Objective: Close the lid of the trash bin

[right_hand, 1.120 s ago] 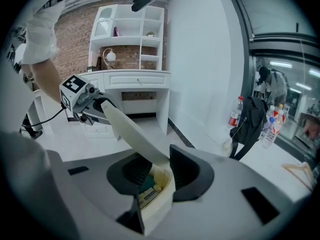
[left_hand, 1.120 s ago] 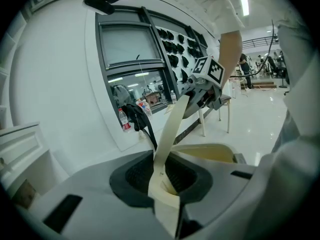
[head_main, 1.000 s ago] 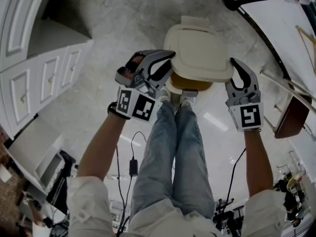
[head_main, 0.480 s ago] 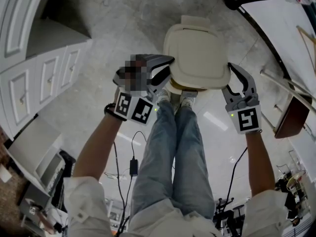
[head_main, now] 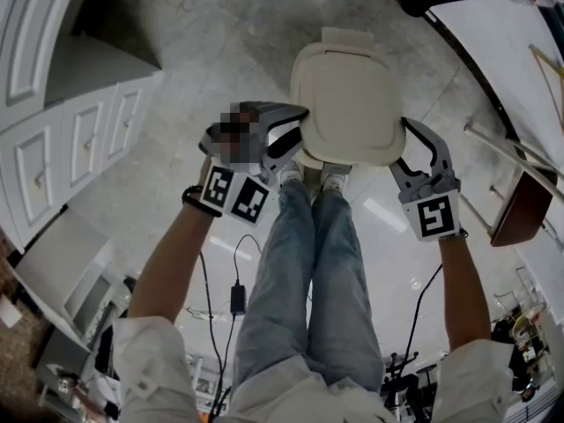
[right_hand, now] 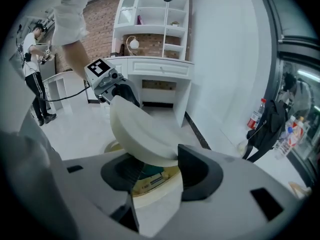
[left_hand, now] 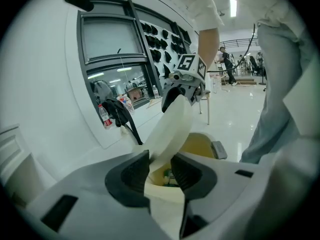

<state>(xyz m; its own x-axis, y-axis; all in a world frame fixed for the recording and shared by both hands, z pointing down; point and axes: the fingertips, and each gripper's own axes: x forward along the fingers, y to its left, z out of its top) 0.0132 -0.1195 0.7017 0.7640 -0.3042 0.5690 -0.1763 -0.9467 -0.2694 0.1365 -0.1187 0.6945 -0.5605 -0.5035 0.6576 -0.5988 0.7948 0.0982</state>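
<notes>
Head view, steeply down: shows the cream lid (head_main: 348,104) lying over nearly the whole trash bin (left_hand: 202,146), on the pale floor just beyond two shoes (head_main: 319,176) and a pair of jeans legs (head_main: 308,271). Places the left gripper (head_main: 298,130) at the lid's left edge, the right gripper (head_main: 401,144) at its right edge, white cabinets (head_main: 88,130) off to the left.

Left gripper view: catches the lid tilted, not yet flat, the bin's yellowish inside open beneath it, the lid's rim rising between jaws set slightly apart, just now opening, not clamped.

Right gripper view: gives the same tilt from the other side, the rim between parted jaws, close against the pad at that view's right, clear of the other; here too jaws just now opening. Beside the white wall: a bottle (right_hand: 256,114) and a black bag (right_hand: 267,129).
</notes>
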